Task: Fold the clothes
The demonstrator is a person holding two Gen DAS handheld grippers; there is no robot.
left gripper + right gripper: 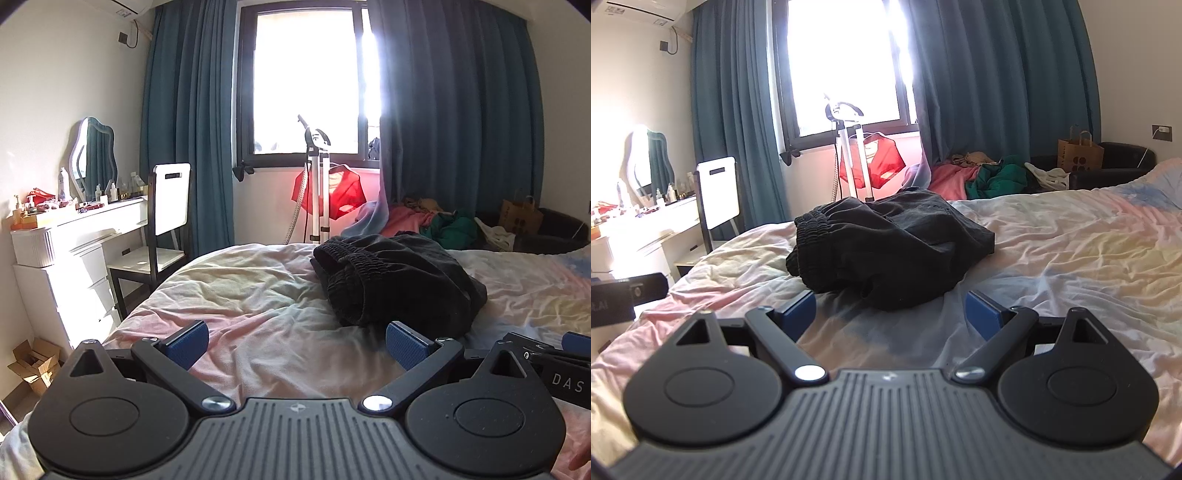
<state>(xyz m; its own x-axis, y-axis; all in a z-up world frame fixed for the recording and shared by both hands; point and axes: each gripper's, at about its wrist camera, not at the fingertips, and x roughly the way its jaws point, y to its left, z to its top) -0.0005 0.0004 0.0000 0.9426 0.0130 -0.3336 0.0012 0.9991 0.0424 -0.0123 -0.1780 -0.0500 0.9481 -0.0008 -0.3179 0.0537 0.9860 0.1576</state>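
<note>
You're at the start: nothing is folded yet. The black shorts (399,280) lie in a messy lump on the bed (240,295), just ahead of both tongs. Your left gripper (297,345) is wide open w/ nothing in it. Your right gripper (890,314) is wide open too, also holding nothing. Next, I think you need to grab the stretchy waistband & pull the shorts flat. Writing: "DAS" on the right tool in the left view; "AI" on the left tool in the right view.
</note>
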